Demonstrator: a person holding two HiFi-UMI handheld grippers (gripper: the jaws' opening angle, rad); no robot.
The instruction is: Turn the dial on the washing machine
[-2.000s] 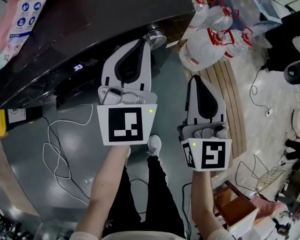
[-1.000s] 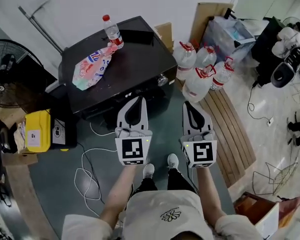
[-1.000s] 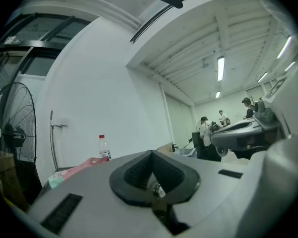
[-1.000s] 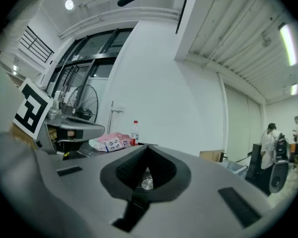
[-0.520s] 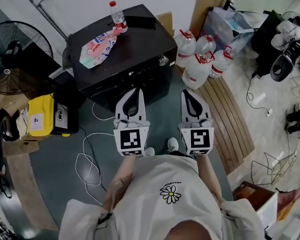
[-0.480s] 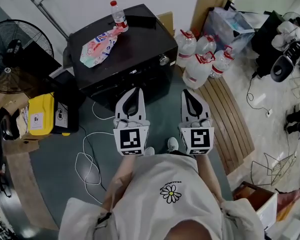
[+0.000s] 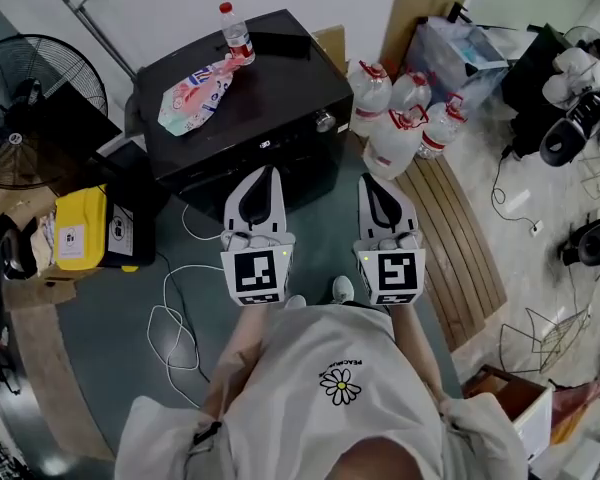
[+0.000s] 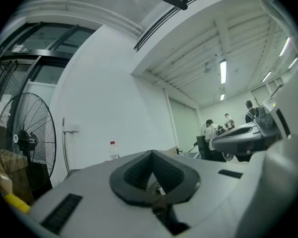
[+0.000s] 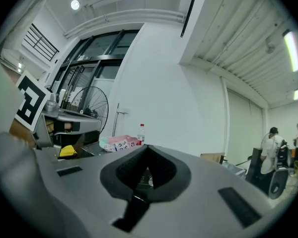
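Note:
The black washing machine [image 7: 240, 98] stands ahead of me on the floor. Its silver dial [image 7: 325, 121] sits at the right end of the front panel. My left gripper [image 7: 267, 172] is held low in front of the machine, shut and empty, well short of the dial. Beside it my right gripper [image 7: 371, 180] is also shut and empty, below and slightly right of the dial. In the left gripper view the left gripper [image 8: 152, 153] points at the machine. In the right gripper view the dial [image 9: 151, 181] shows through the hole behind the right gripper [image 9: 147, 147].
A water bottle [image 7: 234, 30] and a pink bag [image 7: 195, 90] lie on the machine's top. Large water jugs [image 7: 400, 118] stand to its right, beside a wooden pallet [image 7: 465, 238]. A fan [image 7: 25, 73] and a yellow can [image 7: 75, 238] are at the left. A white cable [image 7: 170, 318] trails on the floor.
Two seconds ago the left gripper's tip was close to the dial. Both grippers have since drawn back from the machine, still shut. Little has shifted in the last half second.

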